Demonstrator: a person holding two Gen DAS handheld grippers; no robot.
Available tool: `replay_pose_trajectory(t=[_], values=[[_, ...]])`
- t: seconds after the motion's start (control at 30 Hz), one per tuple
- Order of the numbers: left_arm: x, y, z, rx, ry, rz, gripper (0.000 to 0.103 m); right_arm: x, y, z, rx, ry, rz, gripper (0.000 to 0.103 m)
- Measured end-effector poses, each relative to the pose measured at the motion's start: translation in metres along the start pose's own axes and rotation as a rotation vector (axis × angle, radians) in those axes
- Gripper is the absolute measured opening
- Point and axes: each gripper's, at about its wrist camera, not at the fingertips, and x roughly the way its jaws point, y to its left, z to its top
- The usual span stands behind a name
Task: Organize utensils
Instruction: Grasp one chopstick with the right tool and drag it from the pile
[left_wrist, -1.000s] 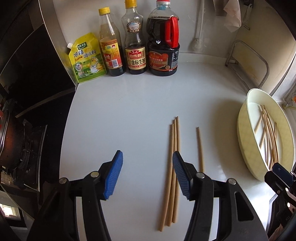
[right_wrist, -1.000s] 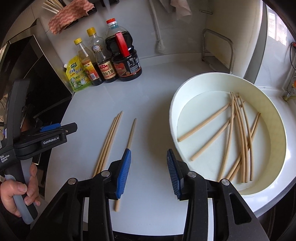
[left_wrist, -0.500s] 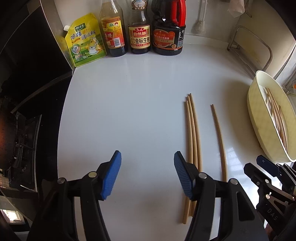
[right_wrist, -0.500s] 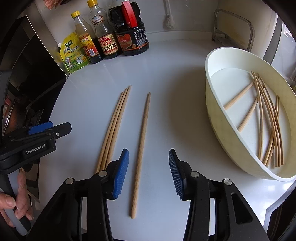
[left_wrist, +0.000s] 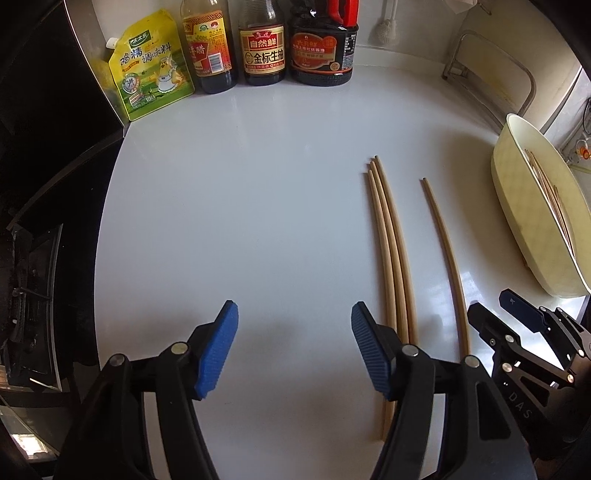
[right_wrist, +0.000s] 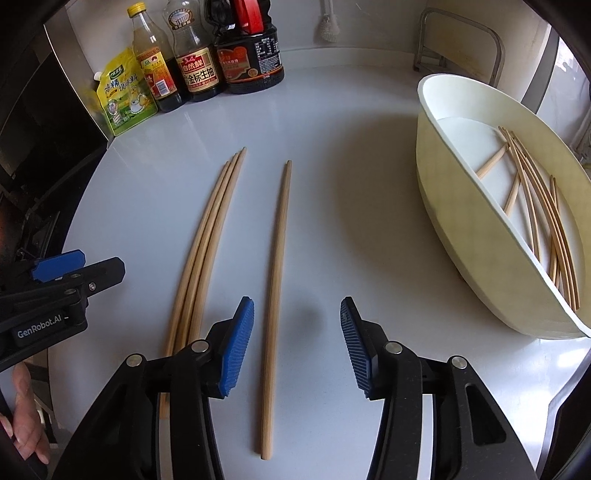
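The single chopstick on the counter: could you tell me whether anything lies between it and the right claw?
Nothing visible does. The right claw is open above the single chopstick, with only bare counter around it; the three grouped chopsticks lie apart to its left.

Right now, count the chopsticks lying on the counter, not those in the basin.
4. Three lie bundled side by side, touching; the single chopstick lies apart to their right, between the open jaws of the right gripper.
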Motion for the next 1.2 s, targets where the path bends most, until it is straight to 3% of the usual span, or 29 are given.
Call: replay_pose_trajectory(t=[0.23, 0.37, 0.7, 0.9, 1.07, 1.13, 1.2], values=[[0.008, -0.008, -0.006, 0.034, 0.012, -0.04, 0.064, 0.013, 0.012, -0.005, -0.052, -0.001, -0.065, 0.047], [0.013, -0.015, -0.007, 0.052, 0.012, -0.049, 0.064, 0.015, 0.011, -0.006, -0.064, -0.008, -0.069, 0.026], [0.027, -0.03, -0.005, 0.073, 0.013, -0.067, 0.065, 0.01, -0.011, -0.009, -0.024, 0.002, -0.053, 0.013], [0.029, -0.038, -0.007, 0.093, 0.001, -0.073, 0.065, 0.008, -0.019, -0.01, -0.008, 0.005, -0.039, 0.014], [0.033, -0.041, -0.008, 0.106, 0.003, -0.05, 0.065, 0.006, -0.02, -0.008, -0.014, -0.014, -0.043, 0.03], [0.033, -0.039, -0.007, 0.099, 0.001, -0.047, 0.067, 0.005, -0.021, -0.007, -0.021, -0.024, -0.043, 0.043], [0.034, -0.037, -0.006, 0.092, -0.001, -0.043, 0.068, 0.006, -0.022, -0.006, -0.028, -0.025, -0.044, 0.043]])
